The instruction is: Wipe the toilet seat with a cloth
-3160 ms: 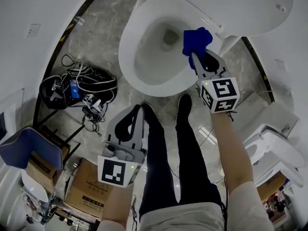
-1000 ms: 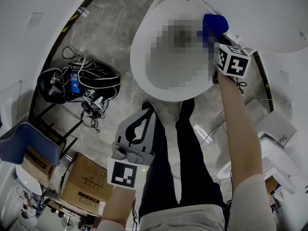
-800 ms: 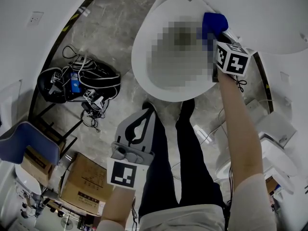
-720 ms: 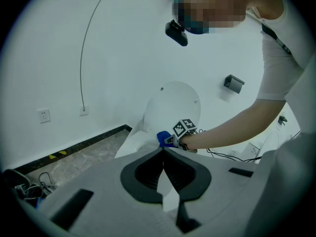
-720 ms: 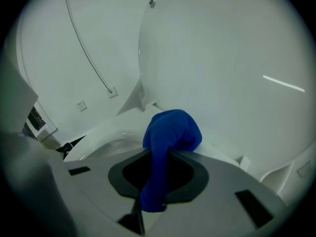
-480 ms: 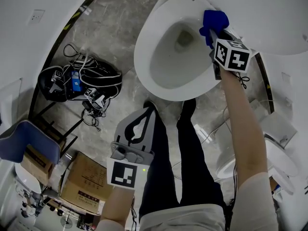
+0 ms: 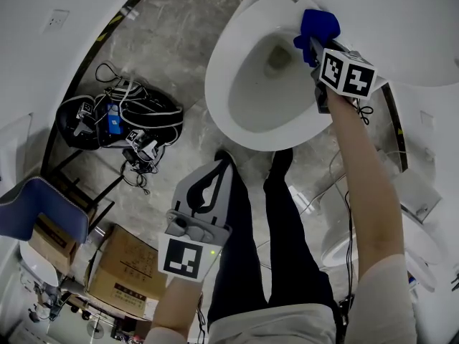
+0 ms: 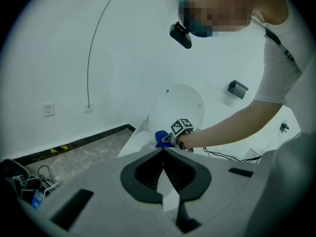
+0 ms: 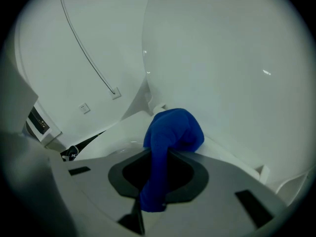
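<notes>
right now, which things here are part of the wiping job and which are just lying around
In the job:
- cloth, clamped in the right gripper
- seat, with the cloth on its back edge

Lying about:
- cables, box and chair on the floor
- left gripper, shut and empty, held away from the toilet

Upper right of the head view, my right gripper point(image 7: 313, 45) with its cloth point(image 7: 319, 26) sits close under the raised lid point(image 7: 401, 20), so there is little room behind it. Leftward the toilet seat point(image 7: 217, 92) lies open. At frame left, a cable tangle point(image 7: 118, 120) and a cardboard box point(image 7: 125, 264) crowd the floor beside my left gripper point(image 7: 221, 167).
</notes>
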A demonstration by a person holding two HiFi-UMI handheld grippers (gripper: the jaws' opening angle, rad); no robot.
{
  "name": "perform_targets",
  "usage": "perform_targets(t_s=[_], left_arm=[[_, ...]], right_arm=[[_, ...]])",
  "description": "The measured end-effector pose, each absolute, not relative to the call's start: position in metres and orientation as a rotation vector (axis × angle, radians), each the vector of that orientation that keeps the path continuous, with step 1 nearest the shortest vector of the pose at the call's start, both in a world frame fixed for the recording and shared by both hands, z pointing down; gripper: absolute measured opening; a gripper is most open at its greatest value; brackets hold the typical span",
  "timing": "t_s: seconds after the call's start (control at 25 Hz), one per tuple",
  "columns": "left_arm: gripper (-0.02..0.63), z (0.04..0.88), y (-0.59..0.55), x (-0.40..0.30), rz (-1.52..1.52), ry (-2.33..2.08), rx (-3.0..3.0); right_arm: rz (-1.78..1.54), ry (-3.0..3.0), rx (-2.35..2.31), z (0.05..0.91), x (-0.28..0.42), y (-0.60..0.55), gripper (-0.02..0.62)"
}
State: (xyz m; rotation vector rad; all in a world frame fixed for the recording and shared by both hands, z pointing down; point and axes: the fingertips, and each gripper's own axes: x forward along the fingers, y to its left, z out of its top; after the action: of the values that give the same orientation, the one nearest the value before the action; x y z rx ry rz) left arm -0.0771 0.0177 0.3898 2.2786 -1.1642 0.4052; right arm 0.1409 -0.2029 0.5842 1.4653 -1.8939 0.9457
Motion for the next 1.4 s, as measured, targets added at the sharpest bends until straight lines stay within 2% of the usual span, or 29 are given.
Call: perform_targets(t_s=[1.4], left_arm=[[0.008,0.393,0.028,-0.133,0.372,-1.247,2.227]], right_arm=[[0.977,-1.982,1.269,0.588,0.049,-0.212,0.055]])
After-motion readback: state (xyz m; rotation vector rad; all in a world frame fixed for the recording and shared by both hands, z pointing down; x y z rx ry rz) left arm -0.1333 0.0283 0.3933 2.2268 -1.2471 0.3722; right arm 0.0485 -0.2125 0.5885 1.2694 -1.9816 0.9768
